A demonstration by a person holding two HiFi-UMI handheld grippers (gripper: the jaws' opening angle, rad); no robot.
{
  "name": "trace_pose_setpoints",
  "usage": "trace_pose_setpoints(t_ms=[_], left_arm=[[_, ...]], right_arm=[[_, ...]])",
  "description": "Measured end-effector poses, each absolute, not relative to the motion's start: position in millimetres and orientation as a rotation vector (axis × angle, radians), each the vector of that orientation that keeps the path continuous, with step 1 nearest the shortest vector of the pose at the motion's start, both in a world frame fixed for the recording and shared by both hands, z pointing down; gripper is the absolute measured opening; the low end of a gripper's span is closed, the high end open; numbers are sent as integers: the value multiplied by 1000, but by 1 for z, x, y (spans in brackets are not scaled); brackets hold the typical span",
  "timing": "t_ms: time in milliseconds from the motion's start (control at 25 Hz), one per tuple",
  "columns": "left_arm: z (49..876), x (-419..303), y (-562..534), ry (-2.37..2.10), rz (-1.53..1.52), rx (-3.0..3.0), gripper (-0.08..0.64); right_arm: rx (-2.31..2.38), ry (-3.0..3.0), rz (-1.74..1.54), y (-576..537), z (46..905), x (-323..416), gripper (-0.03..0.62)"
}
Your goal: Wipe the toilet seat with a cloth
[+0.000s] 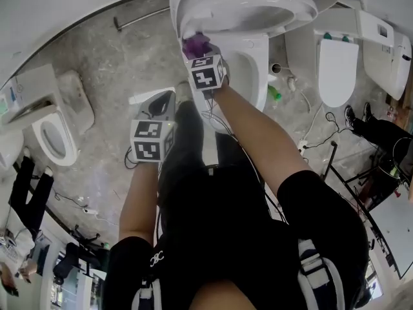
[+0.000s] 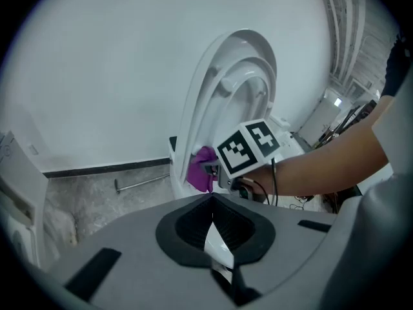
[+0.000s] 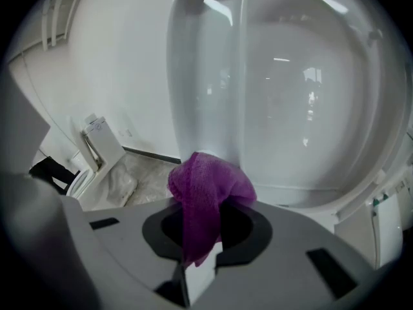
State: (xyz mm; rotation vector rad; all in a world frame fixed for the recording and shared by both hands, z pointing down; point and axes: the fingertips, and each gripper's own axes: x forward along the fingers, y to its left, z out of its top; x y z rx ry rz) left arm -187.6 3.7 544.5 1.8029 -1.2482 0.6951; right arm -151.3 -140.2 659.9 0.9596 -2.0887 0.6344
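Two grippers show in the head view. The left gripper (image 1: 164, 101) hangs low above the floor (image 1: 110, 63), beside the toilet bowl (image 1: 248, 70). The right gripper (image 1: 199, 51) reaches up to the lower edge of the raised toilet seat (image 1: 216, 11) with a purple cloth (image 1: 195, 44). In the left gripper view, its jaws are closed together with nothing between them, and the cloth is seen ahead at the seat's edge. In the right gripper view, the jaws are clamped on the cloth, which bunches up just in front of the seat. Whether it touches the seat I cannot tell.
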Motion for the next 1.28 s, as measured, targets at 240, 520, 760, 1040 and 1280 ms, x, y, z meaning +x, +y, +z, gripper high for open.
trace_pose_setpoints(t_ms=[240,520,760,1040,1280], left_arm=[[565,-175,20,-1268,719,1761,-6],[578,-140,31,-1284,728,1728,-6],[580,-103,18,-1304,738,1732,-6],[578,-56,-5,-1312,749,1760,-8],[574,-19,-23,-1296,785,1780,-8]], right_arm=[[908,-2121,586,-155,690,-163,61],[842,-2150,591,-157,717,-154,61],[856,-2154,631,-164,734,-118,61],[914,-2093,652,-180,755,-46,61],[1074,-1981,709,-217,763,52,61]])
